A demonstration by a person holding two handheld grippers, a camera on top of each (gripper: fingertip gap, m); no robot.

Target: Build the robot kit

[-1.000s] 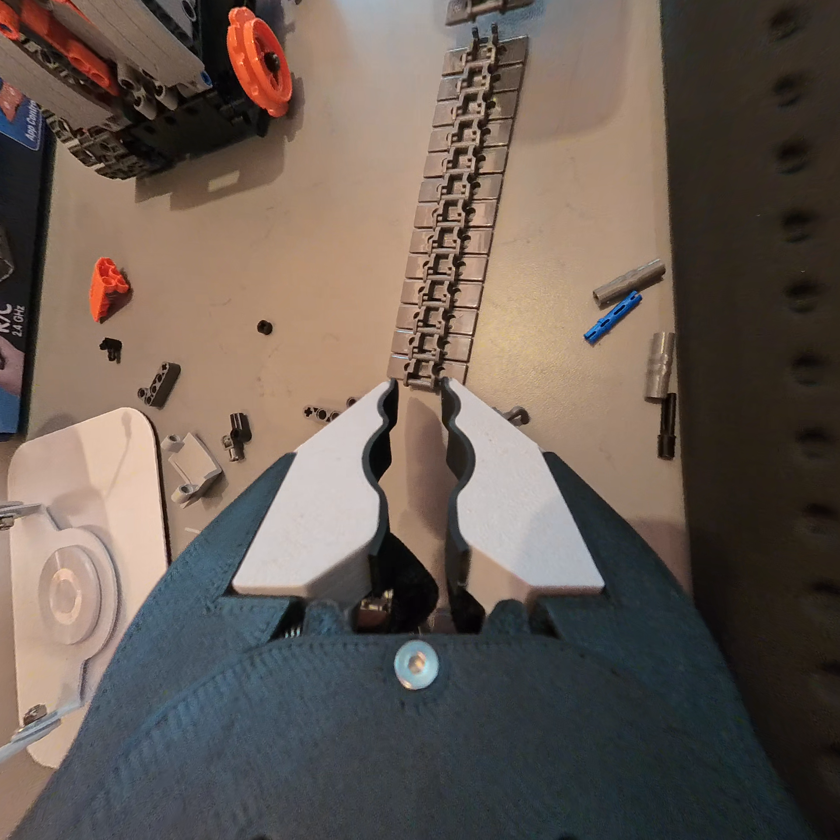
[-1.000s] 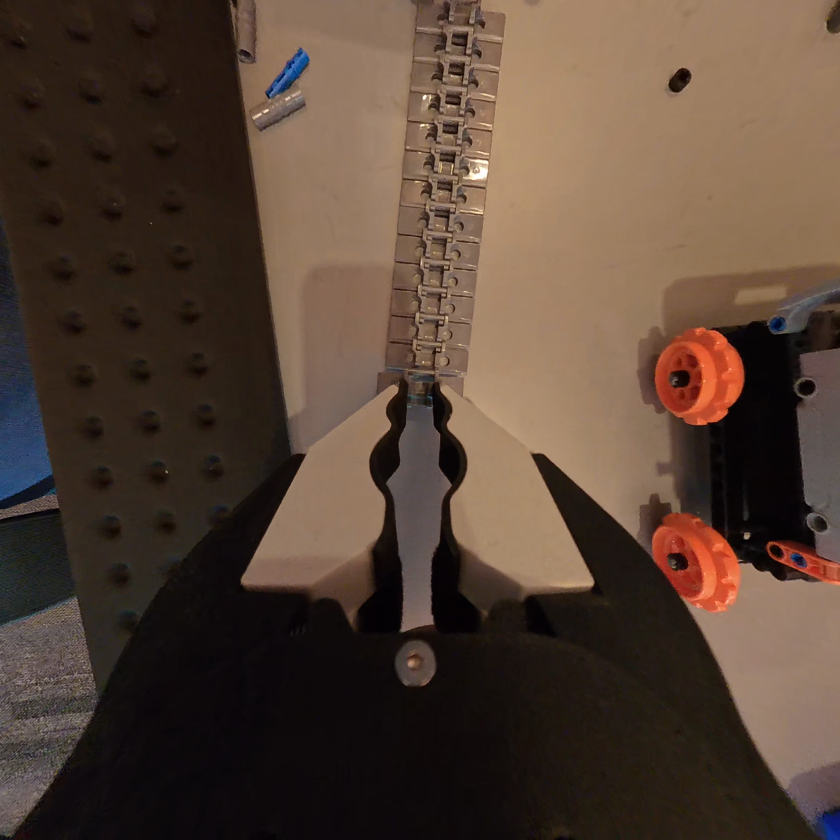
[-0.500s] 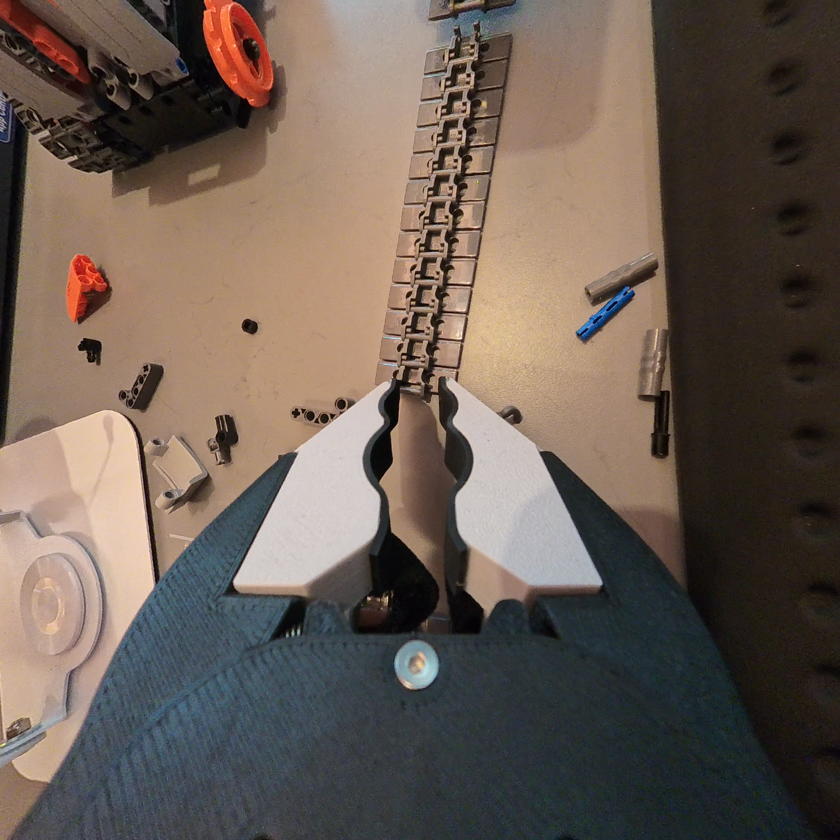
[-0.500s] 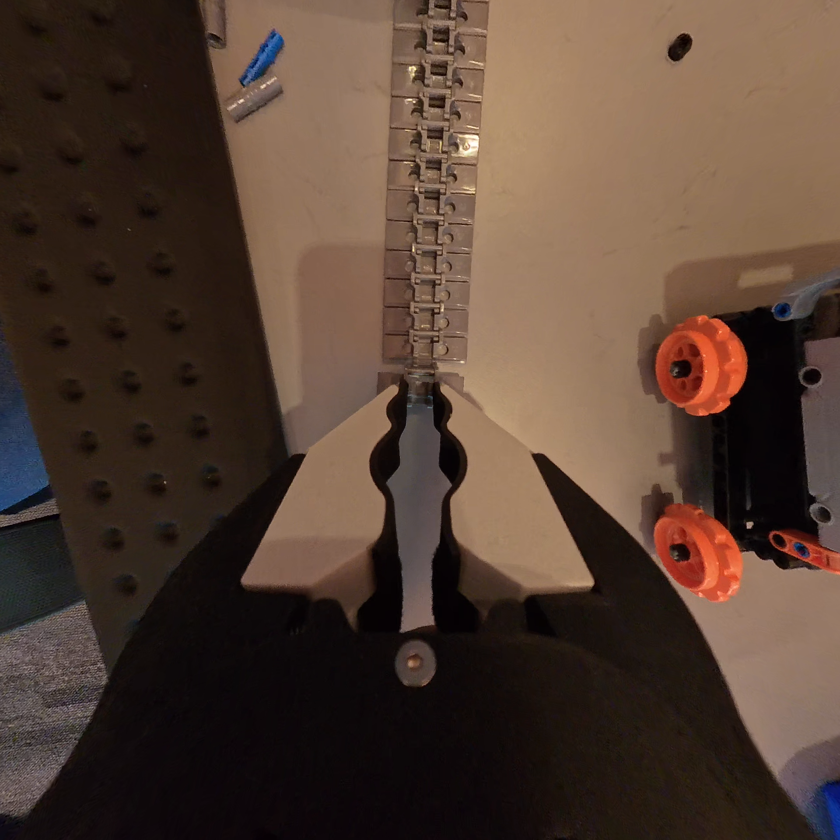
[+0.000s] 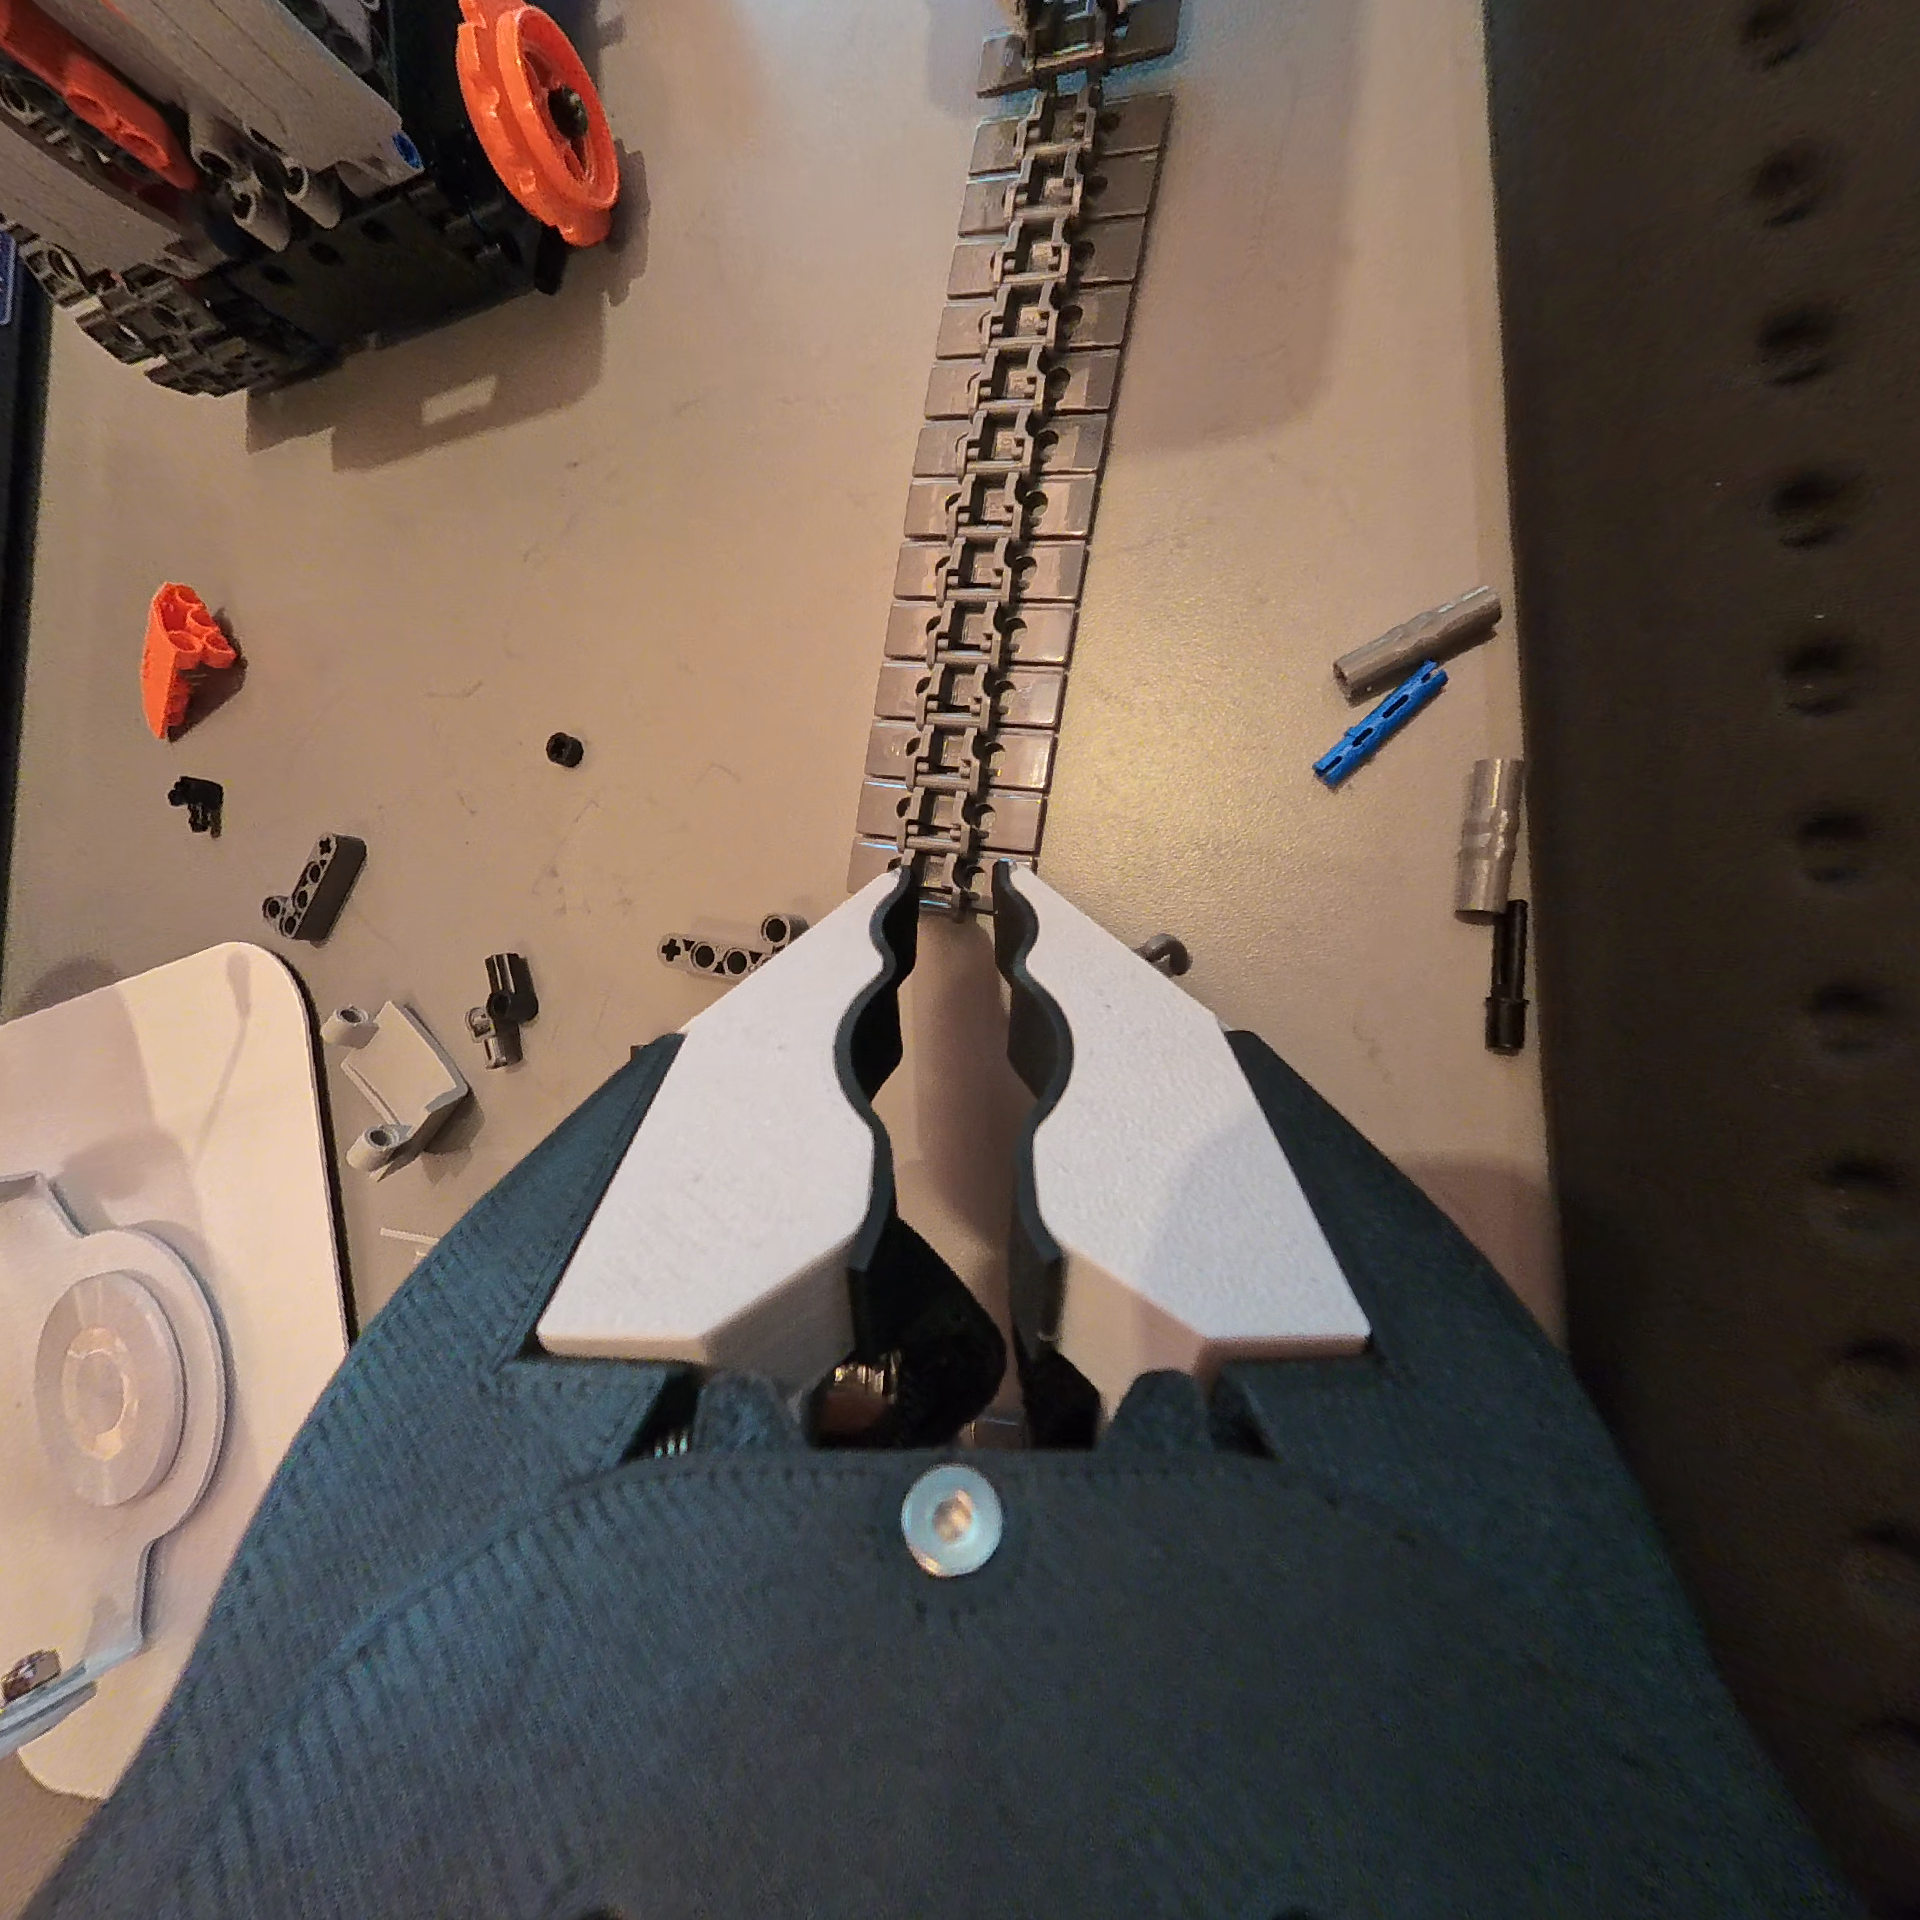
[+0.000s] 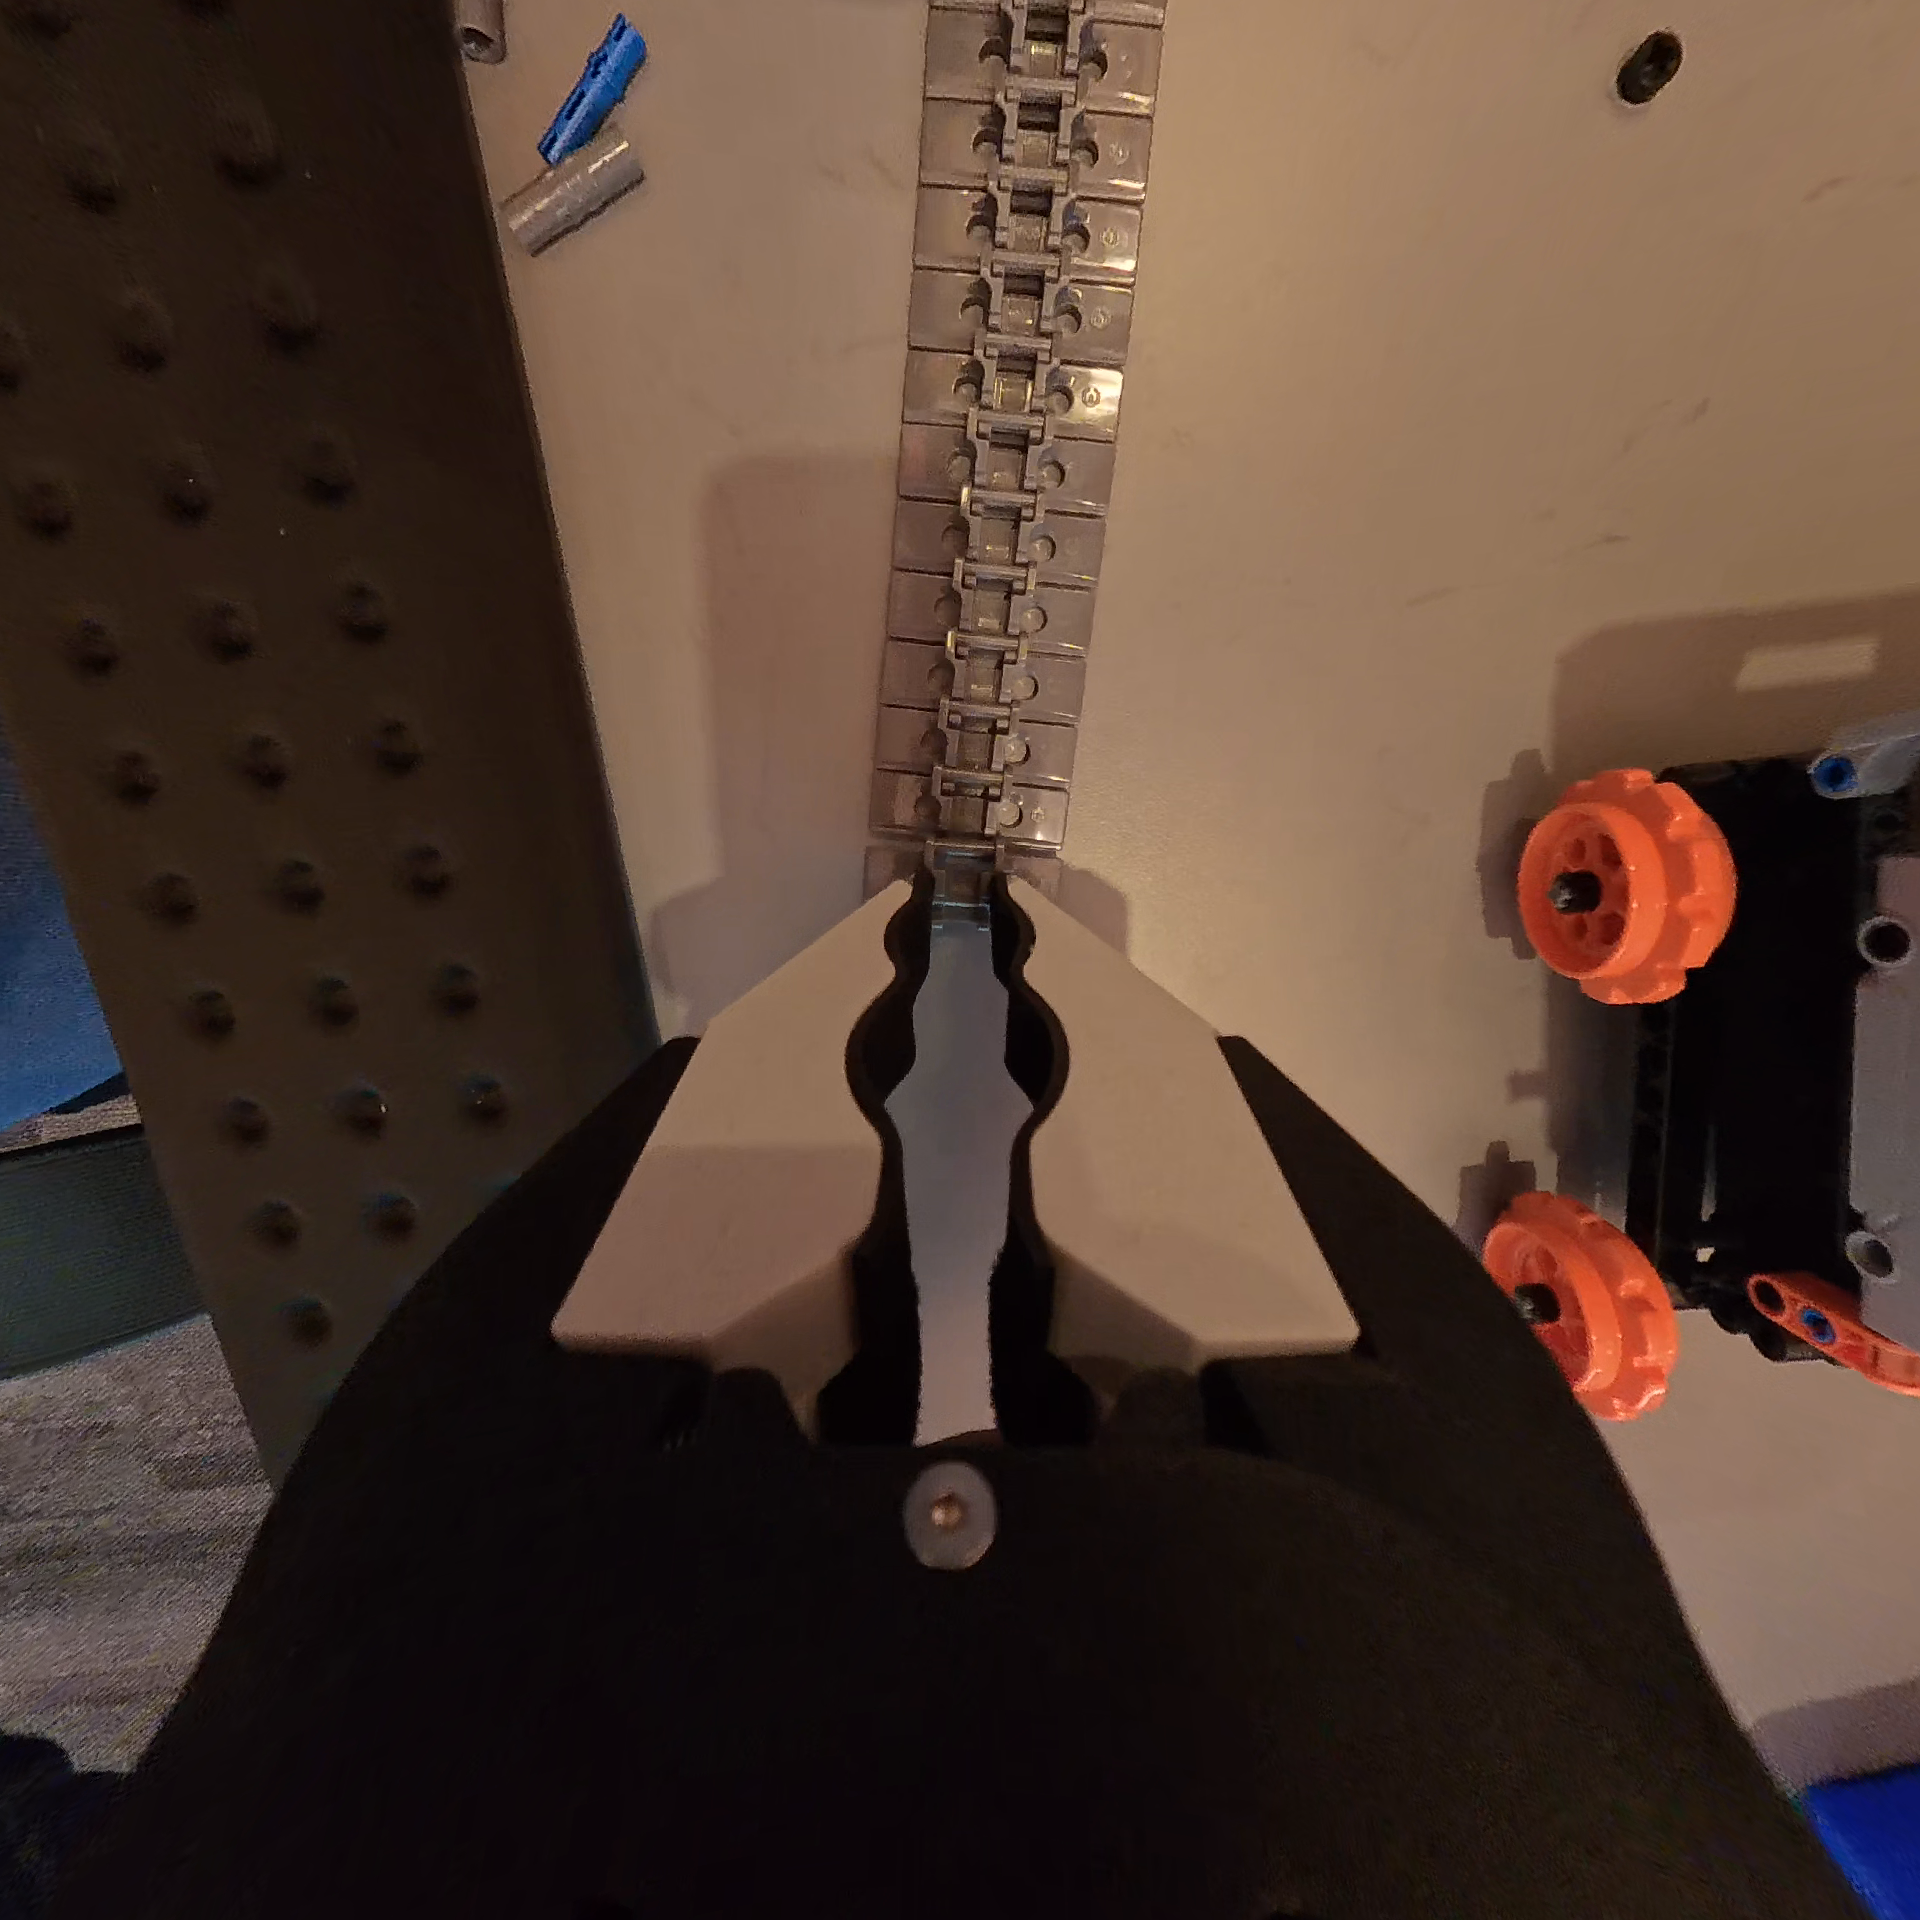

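Grey plastic links make up the tread chain that runs straight up the beige desk in the left wrist view. The left tongs are nearly closed, their tips pinching the centre rib of the chain's nearest link, though whether they truly clamp it or only touch it is hard to tell. Loose building-kit parts lie around: an orange connector, a blue pin, a grey sleeve, and a part-built vehicle with an orange wheel at upper left. A dark dimpled panel borders the right.

In the right wrist view the right tongs are likewise narrowed onto the chain's opposite end link, with two orange wheels of the vehicle off to the right.

As a judgement: each grip bites only a thin rib, so a sideways pull or twist could pop a link loose or let the end slip free. A sagging chain could also sweep the small pins off the desk.
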